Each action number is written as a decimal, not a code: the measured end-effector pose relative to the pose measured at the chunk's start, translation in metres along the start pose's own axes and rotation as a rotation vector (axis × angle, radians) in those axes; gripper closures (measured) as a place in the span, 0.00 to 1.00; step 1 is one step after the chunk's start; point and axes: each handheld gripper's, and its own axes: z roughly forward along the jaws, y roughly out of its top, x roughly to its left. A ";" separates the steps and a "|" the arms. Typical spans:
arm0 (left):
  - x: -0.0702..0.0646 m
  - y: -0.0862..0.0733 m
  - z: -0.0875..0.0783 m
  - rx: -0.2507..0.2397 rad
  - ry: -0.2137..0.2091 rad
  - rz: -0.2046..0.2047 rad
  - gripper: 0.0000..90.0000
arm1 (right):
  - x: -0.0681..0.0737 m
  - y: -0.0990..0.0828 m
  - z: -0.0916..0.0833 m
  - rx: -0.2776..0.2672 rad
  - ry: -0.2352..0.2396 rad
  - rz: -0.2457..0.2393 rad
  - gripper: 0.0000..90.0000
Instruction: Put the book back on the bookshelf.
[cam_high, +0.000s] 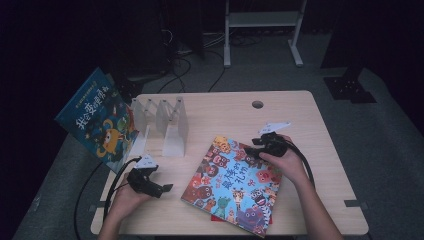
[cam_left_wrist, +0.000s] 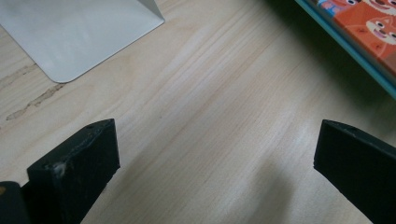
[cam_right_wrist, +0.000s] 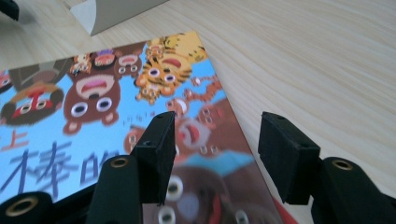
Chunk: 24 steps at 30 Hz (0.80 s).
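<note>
A picture book (cam_high: 235, 187) with cartoon animals on a blue cover lies at the front middle of the wooden table (cam_high: 300, 115), on top of a red book (cam_high: 216, 218). My right gripper (cam_high: 250, 156) hovers at its far right edge. In the right gripper view the right gripper (cam_right_wrist: 215, 140) has its jaws apart, one over the cover (cam_right_wrist: 93, 93), the other over bare wood, pressing on nothing. My left gripper (cam_high: 167, 189) rests near the front left, left of the book. Its jaws stand wide apart in the left gripper view (cam_left_wrist: 215, 158), with only bare wood between them.
A white book rack (cam_high: 165, 125) with upright dividers stands at the back left; its base plate (cam_left_wrist: 70, 32) lies ahead of the left gripper. A blue book (cam_high: 97, 120) leans off the table's left edge. A cable hole (cam_high: 257, 104) sits near the far edge.
</note>
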 end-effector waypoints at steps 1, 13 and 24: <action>0.000 0.001 0.000 0.004 -0.002 0.001 0.00 | -0.001 -0.004 -0.005 -0.005 -0.007 0.002 0.51; -0.001 0.014 -0.006 0.030 -0.014 0.000 0.00 | -0.005 -0.044 -0.048 -0.018 -0.033 0.005 0.54; -0.005 0.025 -0.006 0.029 -0.020 0.009 0.00 | -0.002 -0.086 -0.076 -0.002 -0.035 0.029 0.56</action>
